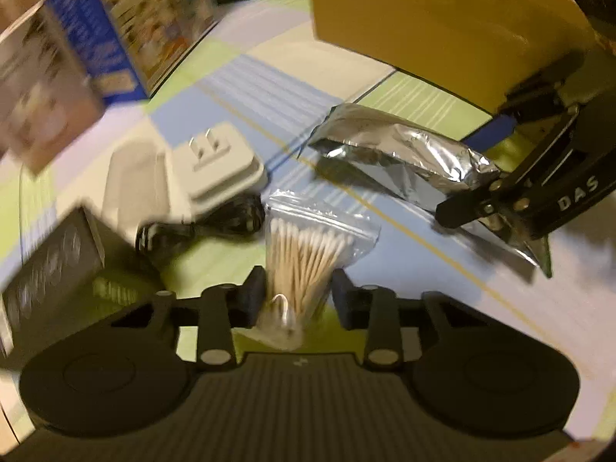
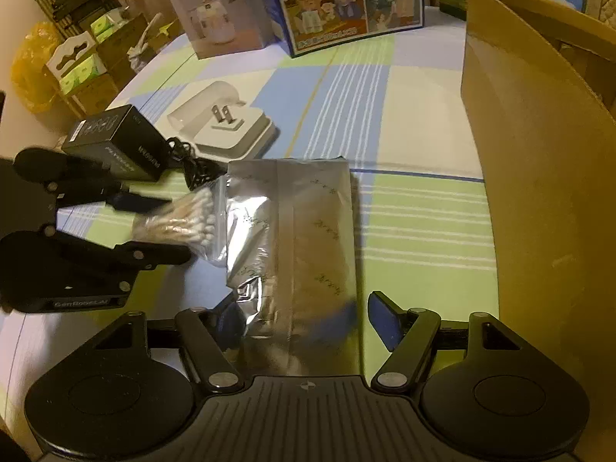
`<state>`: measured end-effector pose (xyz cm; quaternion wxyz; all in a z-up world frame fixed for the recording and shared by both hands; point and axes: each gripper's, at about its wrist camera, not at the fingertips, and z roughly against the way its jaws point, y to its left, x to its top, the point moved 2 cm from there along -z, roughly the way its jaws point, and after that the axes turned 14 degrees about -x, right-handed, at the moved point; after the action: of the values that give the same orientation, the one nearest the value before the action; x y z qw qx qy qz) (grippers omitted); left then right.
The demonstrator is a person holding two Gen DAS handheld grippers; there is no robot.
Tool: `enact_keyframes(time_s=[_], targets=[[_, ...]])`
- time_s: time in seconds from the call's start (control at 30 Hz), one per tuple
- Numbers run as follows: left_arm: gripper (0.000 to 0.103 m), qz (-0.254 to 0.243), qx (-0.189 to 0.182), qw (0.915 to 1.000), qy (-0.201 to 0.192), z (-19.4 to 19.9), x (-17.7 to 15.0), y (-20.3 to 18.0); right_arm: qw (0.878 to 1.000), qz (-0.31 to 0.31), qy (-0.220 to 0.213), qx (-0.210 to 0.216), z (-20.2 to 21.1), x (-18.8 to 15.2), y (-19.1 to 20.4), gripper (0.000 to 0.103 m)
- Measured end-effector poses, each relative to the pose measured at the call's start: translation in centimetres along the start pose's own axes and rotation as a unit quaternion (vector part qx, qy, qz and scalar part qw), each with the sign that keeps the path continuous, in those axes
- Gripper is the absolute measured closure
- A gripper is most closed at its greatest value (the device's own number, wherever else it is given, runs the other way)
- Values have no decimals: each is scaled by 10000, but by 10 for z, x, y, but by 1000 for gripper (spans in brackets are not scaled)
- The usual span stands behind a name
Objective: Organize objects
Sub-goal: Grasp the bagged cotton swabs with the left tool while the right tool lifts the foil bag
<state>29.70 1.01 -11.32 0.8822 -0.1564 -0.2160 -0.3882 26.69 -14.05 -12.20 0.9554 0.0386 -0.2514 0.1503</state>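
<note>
Silver foil is catching the light at centre stage: the foil pouch is lying flat on the checked tablecloth, and the right gripper is straddling its near end, jaws spread wide, one blue pad showing clear of the pouch's right edge and the other pad dim behind its left edge. From the left wrist view that same gripper is sitting at the pouch's far end; whether the pads are touching foil, I cannot tell.

Over on the other side, the left gripper is closing in around the bag of cotton swabs. Its fingers are flanking the bunched wooden stems, jaws parted, and the blur is making contact hard to judge. The right wrist view is showing the left gripper reaching in from the left, with the swab bag between its fingers and lying just beside the pouch's left edge.

Behind the swabs, a white plug adapter is resting prongs-up, a black cable is coiled next to it, and a black box is sitting to the left. A cardboard box is standing along the right, while printed cartons are lining the far edge.
</note>
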Motion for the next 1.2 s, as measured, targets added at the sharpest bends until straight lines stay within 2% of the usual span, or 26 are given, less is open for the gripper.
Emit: enact_keyframes(time_s=[0.1,0.2,0.27,0.33,0.47,0.7,0.8,0.9,0.93,1.07,1.2], targets=[[74,730,65,9973,-56,11,-15,-12,10000,62,49,0,4,-6,3,40],[74,1236,50,9921,-213,21,-30,-27,9999,102,107,28,10,-15,5,41],[72,1314,115,9906,-368,25,-37,-35,9999,89,103,79,13,-20,5,40],[61,1296,244,9901,-475,25,-40,-40,9999,108,48,95,14,-21,4,40],[60,1174,447,9905,-555,20,-39,-42,9994,231,-229,-81,17,-17,4,31],[61,1394,308,9881,-577,15,-38,-35,9985,529,-116,-116,1,-10,12,30],[70,1442,288,9874,-591,16,-38,-35,9967,769,-134,-203,-1,-10,17,31],[75,1518,290,9863,-582,17,-38,-33,9931,1053,-181,-487,-1,-11,22,45],[77,1538,289,9860,-579,17,-38,-32,9931,1047,-193,-496,-1,-11,22,54],[80,1601,328,9849,-566,18,-38,-34,9929,1038,-200,-552,1,-11,22,60],[82,1874,312,9796,-653,21,-41,-38,9954,822,-219,-431,9,-15,19,64]])
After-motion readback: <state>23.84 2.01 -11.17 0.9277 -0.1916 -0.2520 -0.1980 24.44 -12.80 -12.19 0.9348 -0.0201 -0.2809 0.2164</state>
